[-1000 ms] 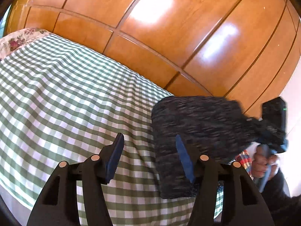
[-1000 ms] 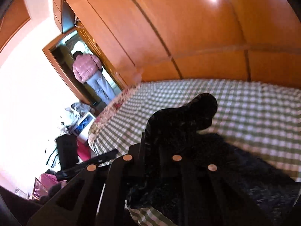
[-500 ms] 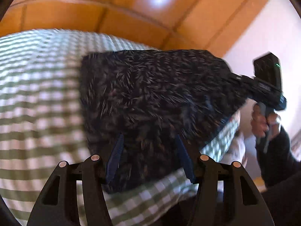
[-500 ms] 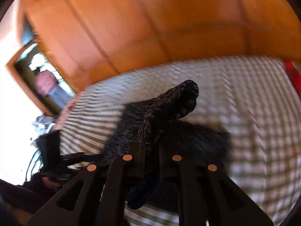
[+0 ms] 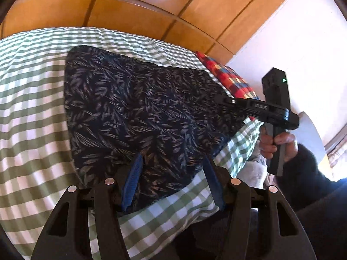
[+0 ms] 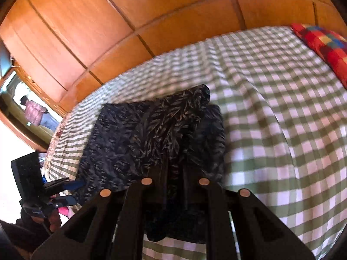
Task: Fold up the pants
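Note:
Dark navy pants with a pale leaf print lie folded on the green-and-white checked bed. My left gripper is open, its blue pads straddling the near edge of the cloth without pinching it. In the left wrist view the right gripper reaches in from the right and holds the far right corner. The right wrist view shows the right gripper shut on a bunched fold of the pants, lifted a little off the bed. The left gripper appears at that view's lower left.
A wooden wardrobe wall runs behind the bed. A red multicoloured checked cushion lies at the bed's right end. A hand grips the right handle. A person stands in a doorway at far left.
The left gripper swung right over the pants and now straddles their near edge. The right gripper carried its held corner across, and the cloth now lies flatter and more spread.

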Action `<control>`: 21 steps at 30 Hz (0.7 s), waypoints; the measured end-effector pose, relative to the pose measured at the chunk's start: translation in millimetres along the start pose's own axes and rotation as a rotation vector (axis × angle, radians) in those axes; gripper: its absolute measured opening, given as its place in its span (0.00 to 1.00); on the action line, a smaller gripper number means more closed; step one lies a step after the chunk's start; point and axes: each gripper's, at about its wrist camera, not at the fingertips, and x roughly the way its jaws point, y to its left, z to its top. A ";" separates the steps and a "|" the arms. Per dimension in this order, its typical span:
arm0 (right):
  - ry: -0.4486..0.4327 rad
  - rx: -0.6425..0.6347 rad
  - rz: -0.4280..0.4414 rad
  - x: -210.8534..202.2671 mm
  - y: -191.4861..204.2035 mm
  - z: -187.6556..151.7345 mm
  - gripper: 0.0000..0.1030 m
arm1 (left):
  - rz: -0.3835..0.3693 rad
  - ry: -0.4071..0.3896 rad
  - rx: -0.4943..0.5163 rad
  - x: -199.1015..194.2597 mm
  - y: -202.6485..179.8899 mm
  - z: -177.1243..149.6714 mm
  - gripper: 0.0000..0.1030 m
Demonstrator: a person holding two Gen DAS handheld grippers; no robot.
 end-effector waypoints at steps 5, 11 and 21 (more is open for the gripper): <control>-0.002 0.096 0.027 7.5 -19.9 -5.3 0.16 | -0.008 -0.003 -0.002 -7.8 2.1 0.7 0.54; -0.064 0.113 0.061 -40.7 -17.1 -9.3 0.53 | 0.020 -0.118 -0.019 -49.2 9.3 6.3 0.54; 0.034 0.004 -0.125 -21.9 23.1 -46.4 0.14 | 0.195 -0.134 0.084 -50.0 7.2 -2.6 0.54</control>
